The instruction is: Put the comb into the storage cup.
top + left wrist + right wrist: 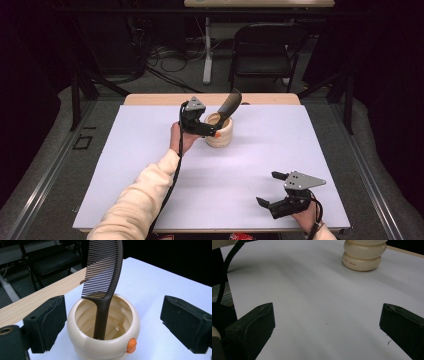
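Dark brown comb (103, 277) stands handle-down in cream pot (105, 340); both grippers' jaws spread, holding nothing

from my seat i see a table (150, 165) covered by a white sheet, with a strip of bare pale wood (150, 99) along its far edge. the one thing standing directly on the sheet is a cream pot (220, 134), rounded and ribbed, with a small orange knob on its side, set a little beyond the middle toward the far edge. the sheet around it is plain, with a few tiny dark specks (326, 323) near my side.
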A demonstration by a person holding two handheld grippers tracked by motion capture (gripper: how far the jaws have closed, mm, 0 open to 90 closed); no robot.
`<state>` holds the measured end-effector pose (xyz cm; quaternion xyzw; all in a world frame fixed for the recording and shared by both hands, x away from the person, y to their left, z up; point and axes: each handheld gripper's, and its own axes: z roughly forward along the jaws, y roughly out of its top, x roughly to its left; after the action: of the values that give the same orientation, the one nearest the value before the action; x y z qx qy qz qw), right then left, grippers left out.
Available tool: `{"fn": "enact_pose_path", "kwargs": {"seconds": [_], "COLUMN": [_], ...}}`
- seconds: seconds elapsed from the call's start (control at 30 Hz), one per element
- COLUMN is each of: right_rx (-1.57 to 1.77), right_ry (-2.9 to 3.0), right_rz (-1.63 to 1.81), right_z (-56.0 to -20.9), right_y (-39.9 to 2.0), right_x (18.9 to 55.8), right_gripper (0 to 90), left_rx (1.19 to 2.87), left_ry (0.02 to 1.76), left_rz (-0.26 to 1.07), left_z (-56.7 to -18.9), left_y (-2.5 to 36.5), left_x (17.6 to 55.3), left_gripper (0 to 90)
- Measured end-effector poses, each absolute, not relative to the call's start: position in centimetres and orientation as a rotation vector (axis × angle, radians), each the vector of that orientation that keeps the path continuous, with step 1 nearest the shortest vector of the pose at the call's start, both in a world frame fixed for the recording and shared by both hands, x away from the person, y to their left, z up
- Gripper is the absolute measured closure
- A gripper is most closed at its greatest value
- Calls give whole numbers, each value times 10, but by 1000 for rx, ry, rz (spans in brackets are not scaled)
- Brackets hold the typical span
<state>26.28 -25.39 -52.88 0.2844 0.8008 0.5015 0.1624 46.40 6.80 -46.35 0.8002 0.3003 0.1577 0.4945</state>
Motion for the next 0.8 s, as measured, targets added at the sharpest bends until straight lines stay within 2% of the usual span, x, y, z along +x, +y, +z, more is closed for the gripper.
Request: {"fn": "enact_pose_path", "kwargs": {"seconds": [0.27, 0.8], "right_rx": [819, 818], "right_ry": [2287, 2282], "right_rz": [1429, 1429], "right_z": [-529, -529], "right_y": [-254, -254], "right_x": [263, 263], "right_gripper": [0, 0], "left_rx": [1978, 1991], "left_ry": [728, 773], "left_rz": [395, 449], "left_z": [-455, -451], "left_y": [79, 112], "left_x": [458, 445], "left_gripper": [5, 3]}}
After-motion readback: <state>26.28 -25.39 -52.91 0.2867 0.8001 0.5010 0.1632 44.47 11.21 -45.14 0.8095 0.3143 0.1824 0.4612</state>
